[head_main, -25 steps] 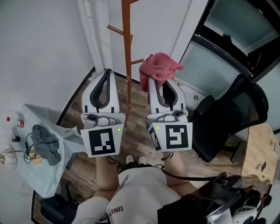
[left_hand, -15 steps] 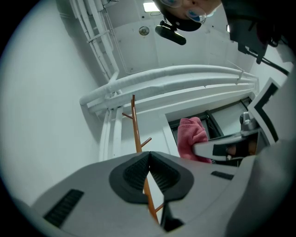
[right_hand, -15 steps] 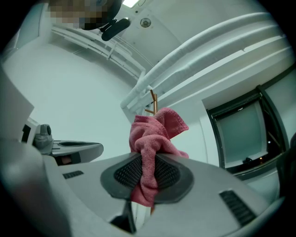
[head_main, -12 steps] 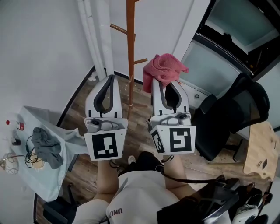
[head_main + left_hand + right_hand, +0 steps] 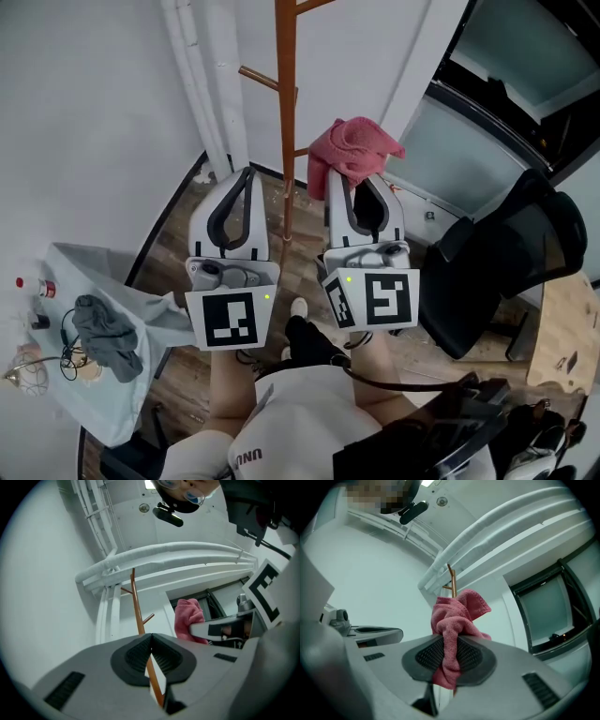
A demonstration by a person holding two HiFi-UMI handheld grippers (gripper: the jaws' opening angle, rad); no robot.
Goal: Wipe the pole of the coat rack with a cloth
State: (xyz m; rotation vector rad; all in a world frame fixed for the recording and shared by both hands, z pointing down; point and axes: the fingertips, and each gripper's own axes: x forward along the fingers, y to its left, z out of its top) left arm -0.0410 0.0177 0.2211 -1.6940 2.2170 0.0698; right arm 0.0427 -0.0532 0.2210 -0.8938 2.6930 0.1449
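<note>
On my left – a small table under a pale cover [image 5: 131,292], a crumpled grey rag [image 5: 103,333] lying on it, a red-capped bottle [image 5: 42,288] at its edge. White pipes [image 5: 202,94] run up the corner. On my right – a black office chair [image 5: 497,262], with a wooden tabletop [image 5: 567,337] beside it.

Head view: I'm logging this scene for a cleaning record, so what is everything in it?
pole: one, brown, upright by the wall ahead
cloth: one, pink, in the right gripper's fingers
pipes: a few, white, on the wall left of the pole
chair: one, black, right
table: one, pale cover, lower left
rag: one, grey, on the table
left gripper: grey, fingers shut, empty
right gripper: grey, shut on the cloth
</note>
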